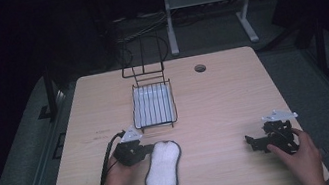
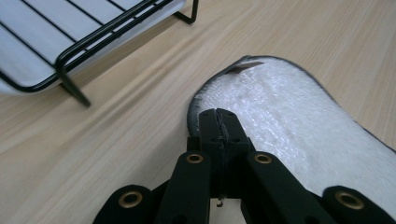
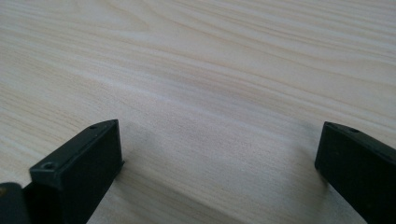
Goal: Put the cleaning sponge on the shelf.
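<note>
Two grippers over light wooden table (image 1: 216,109). Left gripper (image 1: 150,149): jaws pressed together, nothing visibly between them; tips at upper left edge of white fluffy oval pad with dark grey border (image 1: 163,167), seen close in left gripper view (image 2: 299,121); whether touching, cannot tell. Pad lies flat near front edge of table, just in front of black wire rack with white tray (image 1: 153,104); rack and pad apart. Right gripper (image 1: 252,142): jaws wide apart, nothing between, low over bare wood, well right of pad.
</note>
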Action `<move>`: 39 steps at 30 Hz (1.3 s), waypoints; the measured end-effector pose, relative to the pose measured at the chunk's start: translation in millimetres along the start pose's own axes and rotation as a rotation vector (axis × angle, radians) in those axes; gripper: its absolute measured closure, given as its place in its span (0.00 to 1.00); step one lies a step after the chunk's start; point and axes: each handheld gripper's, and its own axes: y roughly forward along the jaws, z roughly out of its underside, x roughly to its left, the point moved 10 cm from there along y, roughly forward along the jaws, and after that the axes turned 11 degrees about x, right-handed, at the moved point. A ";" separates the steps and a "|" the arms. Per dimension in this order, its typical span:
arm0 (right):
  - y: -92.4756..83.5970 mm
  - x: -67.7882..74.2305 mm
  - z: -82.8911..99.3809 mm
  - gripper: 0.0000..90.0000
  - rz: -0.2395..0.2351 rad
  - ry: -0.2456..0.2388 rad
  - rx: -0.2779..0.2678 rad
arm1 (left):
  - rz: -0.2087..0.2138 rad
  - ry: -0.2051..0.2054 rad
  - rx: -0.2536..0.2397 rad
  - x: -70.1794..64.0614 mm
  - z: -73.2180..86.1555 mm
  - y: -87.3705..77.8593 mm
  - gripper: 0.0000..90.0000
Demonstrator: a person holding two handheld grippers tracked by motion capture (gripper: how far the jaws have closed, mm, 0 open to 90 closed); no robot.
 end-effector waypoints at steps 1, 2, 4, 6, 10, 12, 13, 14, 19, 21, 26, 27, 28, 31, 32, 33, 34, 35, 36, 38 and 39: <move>0.0 0.2 0.0 0.00 -0.001 0.002 0.001 | 0.002 0.006 0.000 -1.3 -4.0 2.5 1.00; 0.0 0.2 0.0 0.00 -0.001 0.002 0.001 | 0.002 0.006 0.000 -1.3 -4.0 2.5 1.00; 0.0 0.2 0.0 0.00 0.000 0.002 0.000 | 0.002 0.015 -0.001 -2.4 -8.4 3.9 1.00; 0.0 0.2 0.0 0.00 -0.001 0.002 0.000 | -0.001 0.023 -0.002 -3.8 -11.5 4.4 1.00; 0.0 0.2 0.0 0.00 0.000 0.002 0.000 | 0.007 0.029 -0.013 -8.6 -12.2 -1.8 1.00; 0.0 0.2 0.0 0.00 0.000 0.002 0.000 | 0.022 0.024 -0.027 -14.6 -11.2 -6.7 1.00; 0.0 0.2 0.0 0.00 0.000 0.001 0.000 | 0.023 0.032 -0.028 -17.6 -9.5 -8.9 1.00; 0.0 0.2 0.0 0.00 -0.001 0.001 0.000 | 0.030 0.030 -0.032 -22.2 -7.6 -10.7 1.00; 0.0 0.2 0.0 0.00 0.000 0.001 0.000 | 0.055 0.041 -0.032 -41.8 7.2 -21.5 1.00; 0.0 0.1 0.0 0.00 0.000 0.001 0.000 | 0.062 0.025 -0.051 -48.9 13.1 -28.4 1.00; 0.0 0.2 0.0 0.00 0.000 0.002 0.000 | 0.080 0.014 -0.051 -61.8 25.5 -33.4 1.00; 0.0 0.2 0.0 0.00 0.000 0.001 0.000 | 0.081 0.012 -0.048 -67.1 31.5 -35.0 1.00; 0.0 0.2 0.0 0.00 0.000 0.001 0.000 | 0.081 0.012 -0.048 -67.1 31.5 -35.0 1.00; 0.0 0.2 0.0 0.00 0.000 0.001 0.000 | 0.078 0.002 -0.027 -72.6 41.4 -34.6 1.00; 0.0 0.2 0.0 0.00 0.000 0.001 0.000 | 0.074 0.008 -0.019 -71.9 42.7 -33.9 1.00; 0.0 0.2 0.0 0.00 0.000 0.001 0.000 | 0.069 0.010 -0.014 -71.1 43.5 -33.0 1.00; 0.0 0.2 0.0 0.00 0.000 0.001 0.000 | 0.069 0.010 -0.014 -71.1 43.5 -33.0 1.00; 0.0 0.2 0.0 0.00 0.000 0.001 0.000 | 0.061 0.012 0.003 -68.9 45.1 -31.1 1.00; 0.0 0.2 0.0 0.00 0.000 0.001 0.000 | 0.061 0.012 0.003 -68.9 45.1 -31.1 1.00; 0.0 0.2 0.0 0.00 0.000 0.001 0.000 | 0.065 0.003 -0.001 -67.9 45.0 -30.6 1.00; 0.0 0.1 0.0 0.00 0.000 0.001 0.000 | 0.060 0.005 0.001 -67.0 45.2 -30.8 1.00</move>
